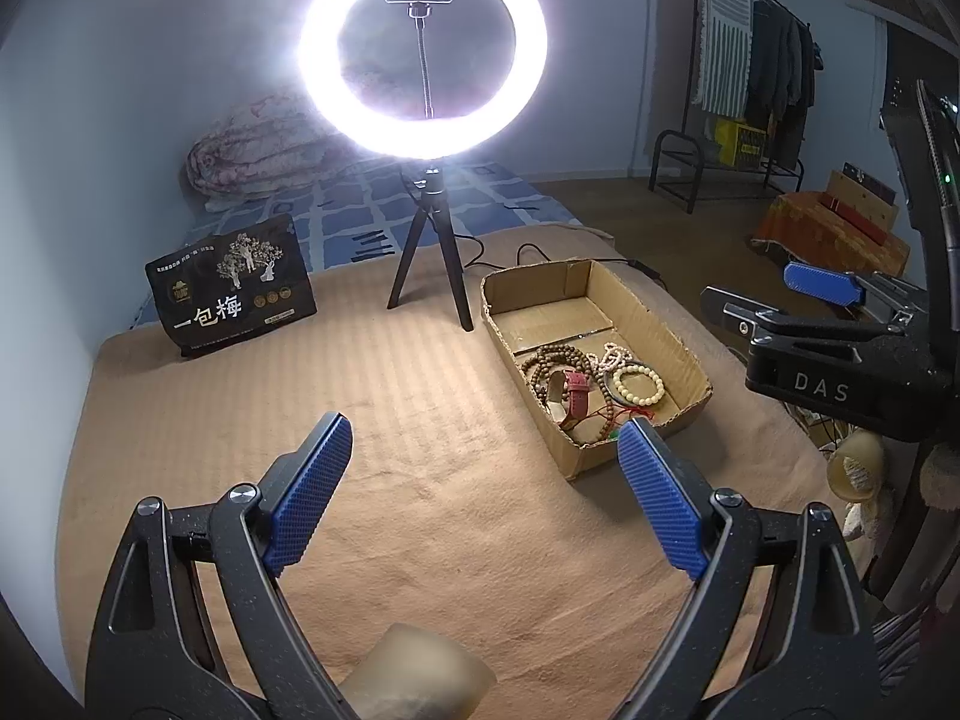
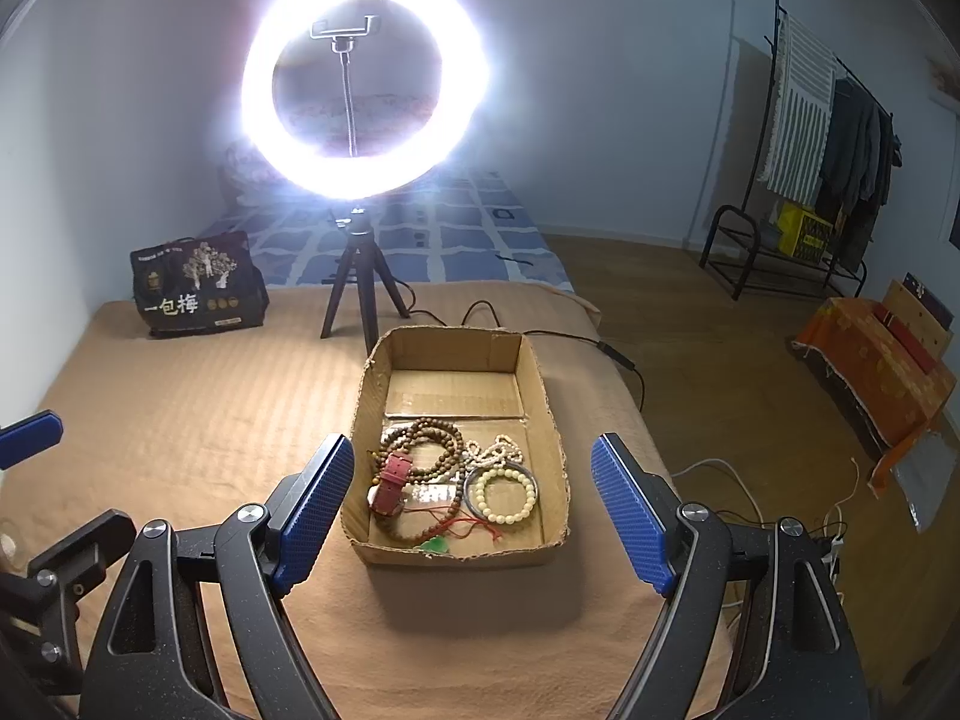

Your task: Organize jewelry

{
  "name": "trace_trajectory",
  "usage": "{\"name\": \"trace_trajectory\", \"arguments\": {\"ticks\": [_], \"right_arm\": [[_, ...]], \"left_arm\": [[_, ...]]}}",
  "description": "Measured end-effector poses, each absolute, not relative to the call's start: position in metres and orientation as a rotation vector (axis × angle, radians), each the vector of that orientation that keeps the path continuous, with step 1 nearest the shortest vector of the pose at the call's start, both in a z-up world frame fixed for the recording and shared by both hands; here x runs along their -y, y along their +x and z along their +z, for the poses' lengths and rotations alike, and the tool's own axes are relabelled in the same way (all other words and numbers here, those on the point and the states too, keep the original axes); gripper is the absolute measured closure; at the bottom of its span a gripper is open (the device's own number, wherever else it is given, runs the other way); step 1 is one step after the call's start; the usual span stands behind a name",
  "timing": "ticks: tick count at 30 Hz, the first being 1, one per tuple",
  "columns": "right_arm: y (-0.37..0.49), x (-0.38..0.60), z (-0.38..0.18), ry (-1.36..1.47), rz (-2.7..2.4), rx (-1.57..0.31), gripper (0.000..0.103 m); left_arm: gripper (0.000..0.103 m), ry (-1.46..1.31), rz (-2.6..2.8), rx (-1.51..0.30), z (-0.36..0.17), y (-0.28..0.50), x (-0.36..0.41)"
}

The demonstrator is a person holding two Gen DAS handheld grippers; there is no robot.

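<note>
Only right wrist view shows green pendant [image 2: 437, 545] in cardboard box [image 2: 543, 384].

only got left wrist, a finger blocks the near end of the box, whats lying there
Observer: A green pendant on red cord, against the near wall of the box.
Operator: right gripper holding anything
Observer: No. The right gripper is open, with nothing between its fingers.
Operator: anything past the bed edge on that side
Observer: A white cable runs across the floor beside the bed.
</note>
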State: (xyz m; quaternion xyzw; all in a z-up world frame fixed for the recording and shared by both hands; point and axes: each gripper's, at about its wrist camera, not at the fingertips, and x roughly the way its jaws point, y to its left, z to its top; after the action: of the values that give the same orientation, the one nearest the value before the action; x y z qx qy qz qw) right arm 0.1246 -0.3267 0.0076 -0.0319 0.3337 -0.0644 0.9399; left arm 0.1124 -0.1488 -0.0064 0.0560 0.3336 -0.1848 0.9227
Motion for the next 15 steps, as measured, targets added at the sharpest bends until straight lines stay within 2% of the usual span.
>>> {"name": "trace_trajectory", "arguments": {"ticks": [15], "right_arm": [[0.1224, 0.3288, 0.0049, -0.075, -0.124, -0.686, 0.022]], "left_arm": [[0.010, 0.139, -0.370, -0.678, -0.0054, 0.1110, 0.1473]]}}
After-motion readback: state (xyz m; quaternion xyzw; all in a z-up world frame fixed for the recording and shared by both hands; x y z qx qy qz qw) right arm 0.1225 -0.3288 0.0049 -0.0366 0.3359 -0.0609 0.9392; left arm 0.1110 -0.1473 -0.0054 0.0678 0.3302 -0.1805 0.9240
